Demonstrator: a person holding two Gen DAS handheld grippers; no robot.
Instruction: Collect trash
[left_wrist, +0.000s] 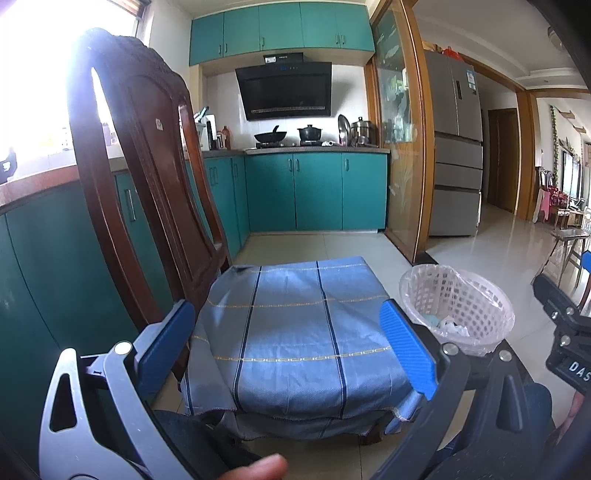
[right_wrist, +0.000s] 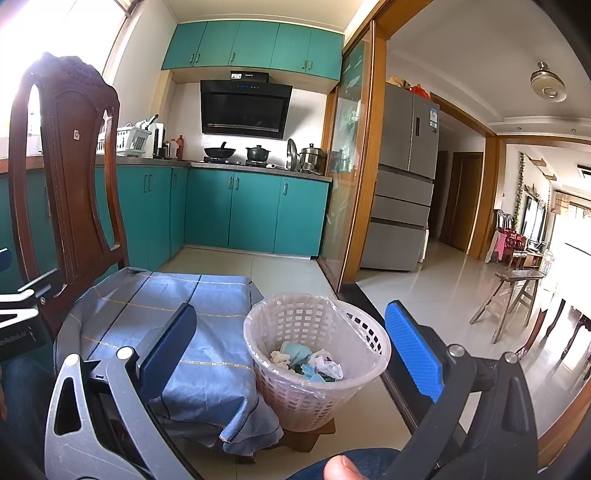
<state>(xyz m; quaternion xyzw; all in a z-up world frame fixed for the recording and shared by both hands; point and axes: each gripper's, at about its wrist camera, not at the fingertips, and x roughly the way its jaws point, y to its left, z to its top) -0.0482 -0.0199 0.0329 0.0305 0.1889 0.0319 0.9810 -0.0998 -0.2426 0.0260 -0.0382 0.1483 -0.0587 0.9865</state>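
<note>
With both tongs held up over the scene, my left tongs (left_wrist: 291, 350) are spread wide with nothing between the blue pads, framing the blue striped cloth (left_wrist: 295, 332) that covers the chair seat at centre frame. My right tongs (right_wrist: 295, 354) are equally wide and empty, and in the right wrist view the white lattice bin (right_wrist: 314, 387) sits lower centre between the fingers. Trash (right_wrist: 310, 363) lies at the bottom of the bin: crumpled bits in teal, white and beige. A clear liner is folded over the bin rim. The bin stands on a small wooden stool (right_wrist: 306, 437), just beside the cloth's right edge, touching or nearly so. In the left wrist view the bin (left_wrist: 476, 314) is at lower right. The dark wooden chair back (left_wrist: 147, 166) rises at the left of frame. Teal cabinets (right_wrist: 255, 210) fill the background.
</note>
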